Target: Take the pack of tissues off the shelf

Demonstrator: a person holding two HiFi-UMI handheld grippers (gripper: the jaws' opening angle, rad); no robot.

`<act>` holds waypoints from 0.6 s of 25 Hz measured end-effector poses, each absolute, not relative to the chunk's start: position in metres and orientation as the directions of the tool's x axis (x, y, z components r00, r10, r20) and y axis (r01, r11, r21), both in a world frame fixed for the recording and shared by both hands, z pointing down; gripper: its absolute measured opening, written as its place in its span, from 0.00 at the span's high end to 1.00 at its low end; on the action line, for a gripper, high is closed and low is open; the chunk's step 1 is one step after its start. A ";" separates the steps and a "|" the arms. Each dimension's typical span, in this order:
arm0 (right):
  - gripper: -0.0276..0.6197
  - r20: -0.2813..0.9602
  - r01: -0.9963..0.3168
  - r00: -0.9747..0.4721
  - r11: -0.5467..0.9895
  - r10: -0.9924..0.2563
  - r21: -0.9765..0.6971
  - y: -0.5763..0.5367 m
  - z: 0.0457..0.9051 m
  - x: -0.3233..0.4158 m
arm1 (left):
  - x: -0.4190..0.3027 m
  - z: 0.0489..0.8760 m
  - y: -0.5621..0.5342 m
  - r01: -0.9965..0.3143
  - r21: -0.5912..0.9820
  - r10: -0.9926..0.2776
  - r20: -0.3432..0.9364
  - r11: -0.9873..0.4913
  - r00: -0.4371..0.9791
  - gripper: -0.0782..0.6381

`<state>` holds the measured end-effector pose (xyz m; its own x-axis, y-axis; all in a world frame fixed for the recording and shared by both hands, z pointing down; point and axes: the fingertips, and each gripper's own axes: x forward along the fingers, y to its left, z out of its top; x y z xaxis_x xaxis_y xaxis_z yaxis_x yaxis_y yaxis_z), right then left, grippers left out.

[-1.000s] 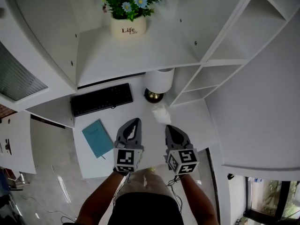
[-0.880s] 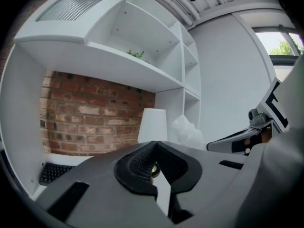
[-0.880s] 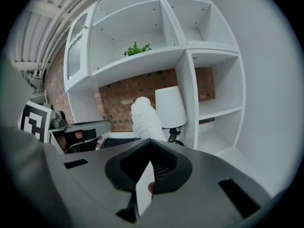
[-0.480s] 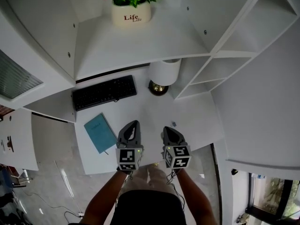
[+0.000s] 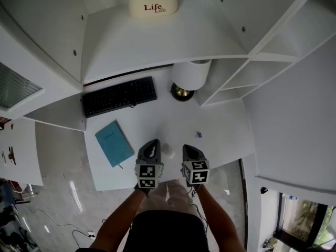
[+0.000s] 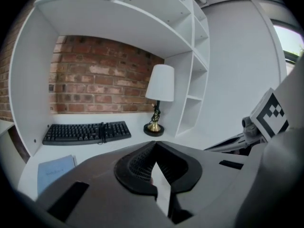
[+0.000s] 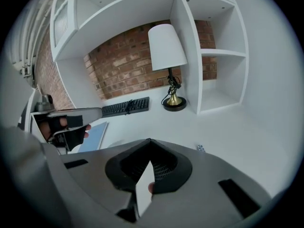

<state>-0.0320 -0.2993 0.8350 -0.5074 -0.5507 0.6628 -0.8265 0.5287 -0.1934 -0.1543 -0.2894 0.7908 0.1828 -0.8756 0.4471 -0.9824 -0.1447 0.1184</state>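
Both hand-held grippers have drawn back toward the person since a second ago, and the white bundle that then showed ahead of the right one is gone from that spot; the left hand-held gripper (image 5: 153,142) has its grey jaws closed tip to tip with nothing between them; the right hand-held gripper (image 5: 187,147) is likewise closed and empty; a small pale, rounded white lump, apparently the pack of tissues (image 5: 168,150), lies on the white surface (image 5: 220,125) between the two grippers' tips, off the shelf, though it is too faint to make out clearly; a tiny bluish scrap (image 5: 198,134) sits on the surface just ahead of the right gripper; farther back lie a black computer keyboard (image 5: 119,96) and, nearer the left edge, a teal rectangular notebook (image 5: 114,143); a lamp with a white shade and brass base (image 5: 191,73) stands beside the keyboard; above, a white ceramic flowerpot of green plants (image 5: 153,5) rests on the broad white shelf (image 5: 157,43).
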 end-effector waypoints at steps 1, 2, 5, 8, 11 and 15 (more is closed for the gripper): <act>0.96 0.672 -0.821 -0.512 0.536 -0.536 -0.198 -0.296 0.840 -0.034 | -0.153 0.802 -0.286 -0.982 0.122 -0.863 0.470 -0.144 0.185 0.87; 0.96 0.679 -0.815 -0.516 0.543 -0.522 -0.202 -0.294 0.844 -0.036 | -0.153 0.812 -0.283 -0.982 0.125 -0.852 0.490 -0.142 0.186 0.87; 0.96 0.688 -0.805 -0.525 0.553 -0.501 -0.212 -0.288 0.852 -0.040 | -0.152 0.832 -0.275 -0.982 0.134 -0.824 0.535 -0.135 0.186 0.87; 0.96 0.692 -0.798 -0.533 0.560 -0.486 -0.222 -0.284 0.854 -0.043 | -0.154 0.841 -0.270 -0.982 0.138 -0.808 0.559 -0.130 0.185 0.87; 0.96 0.696 -0.787 -0.545 0.572 -0.468 -0.232 -0.282 0.856 -0.047 | -0.157 0.853 -0.265 -0.983 0.146 -0.797 0.577 -0.114 0.178 0.87; 0.96 0.700 -0.775 -0.557 0.583 -0.447 -0.243 -0.280 0.860 -0.052 | -0.160 0.859 -0.259 -0.982 0.160 -0.774 0.609 -0.097 0.175 0.87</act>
